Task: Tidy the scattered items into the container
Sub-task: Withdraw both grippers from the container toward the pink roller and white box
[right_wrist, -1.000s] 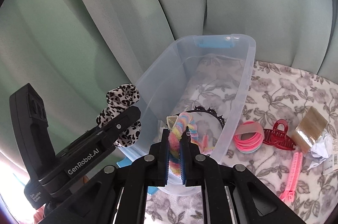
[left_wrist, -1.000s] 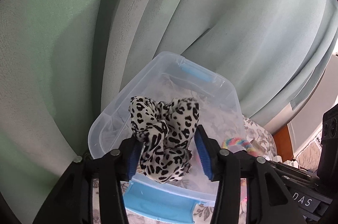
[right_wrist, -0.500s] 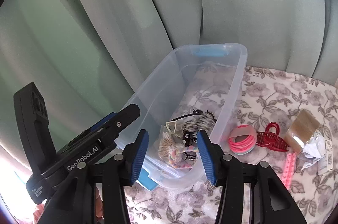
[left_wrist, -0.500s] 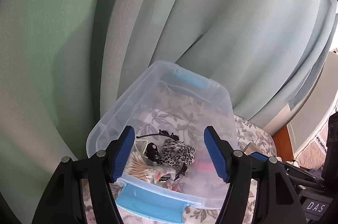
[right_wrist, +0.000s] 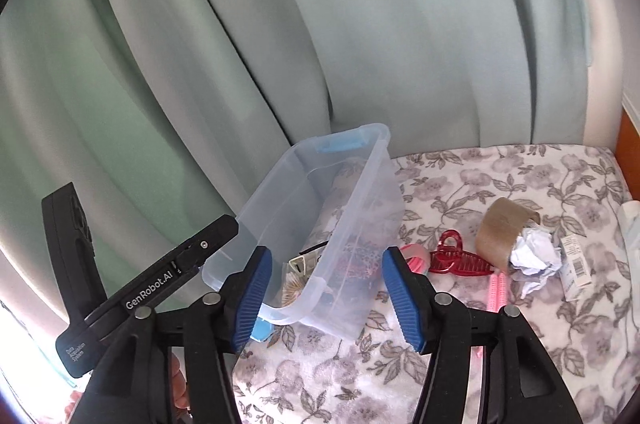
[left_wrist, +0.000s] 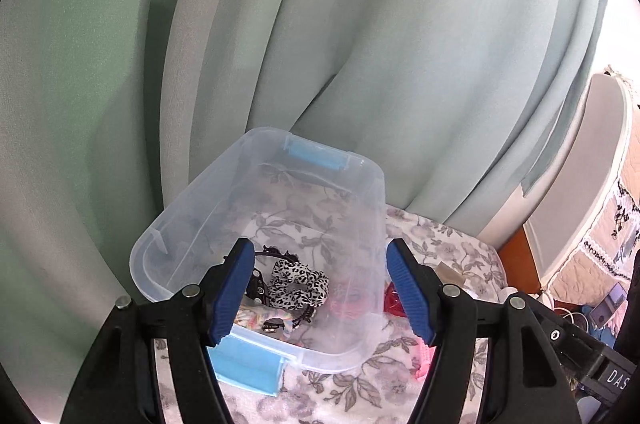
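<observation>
Both grippers, left (left_wrist: 320, 294) & right (right_wrist: 326, 298), are gaping empty, right's jaws opening; next, prob. approaching red plastic claw clip (right_wrist: 460, 260) slowly, right of clear plastic bin (right_wrist: 362, 208).

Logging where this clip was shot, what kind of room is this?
Probably a bedroom: a grey floral fleece blanket covers a soft surface, pale green curtains hang behind, and a red plastic claw hair clip lies there.

The left gripper (left_wrist: 320, 288) pointed downward, its jaws apart and empty. The right gripper (right_wrist: 326, 298) tilted down too, its jaws opening with nothing gripped between them.
</observation>
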`<act>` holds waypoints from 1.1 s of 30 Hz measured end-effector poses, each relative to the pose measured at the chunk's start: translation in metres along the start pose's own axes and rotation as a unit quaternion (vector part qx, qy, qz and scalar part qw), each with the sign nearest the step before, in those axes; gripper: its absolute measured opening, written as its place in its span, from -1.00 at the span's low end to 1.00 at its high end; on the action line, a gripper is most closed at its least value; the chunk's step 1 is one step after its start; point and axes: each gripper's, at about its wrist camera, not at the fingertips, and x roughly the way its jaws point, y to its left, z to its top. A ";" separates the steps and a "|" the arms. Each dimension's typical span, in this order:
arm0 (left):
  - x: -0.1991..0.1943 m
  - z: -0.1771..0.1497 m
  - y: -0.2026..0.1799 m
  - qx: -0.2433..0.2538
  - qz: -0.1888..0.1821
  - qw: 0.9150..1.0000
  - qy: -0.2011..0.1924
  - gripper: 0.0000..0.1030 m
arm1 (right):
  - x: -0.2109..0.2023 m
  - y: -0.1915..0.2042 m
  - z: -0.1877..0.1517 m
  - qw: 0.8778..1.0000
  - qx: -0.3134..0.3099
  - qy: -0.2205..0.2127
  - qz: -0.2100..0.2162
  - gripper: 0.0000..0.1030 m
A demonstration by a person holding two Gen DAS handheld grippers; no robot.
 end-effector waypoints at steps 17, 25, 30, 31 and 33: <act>-0.017 -0.056 -0.094 0.097 -0.106 0.990 -0.004 0.53 | -0.096 -0.083 -0.047 0.988 0.082 -0.117 -0.065 0.48; 0.008 -0.083 -0.105 0.113 -0.118 0.985 0.047 0.53 | -0.087 -0.113 -0.067 0.985 0.116 -0.099 -0.077 0.90; 0.033 -0.106 -0.108 0.126 -0.099 0.983 0.085 0.53 | -0.073 -0.136 -0.080 0.982 0.129 -0.086 -0.109 1.00; 0.037 -0.109 -0.109 0.130 -0.095 0.983 0.090 0.53 | -0.070 -0.142 -0.082 0.981 0.132 -0.083 -0.117 1.00; 0.047 -0.114 -0.111 0.137 -0.088 0.982 0.101 0.53 | -0.062 -0.153 -0.086 0.979 0.138 -0.071 -0.129 1.00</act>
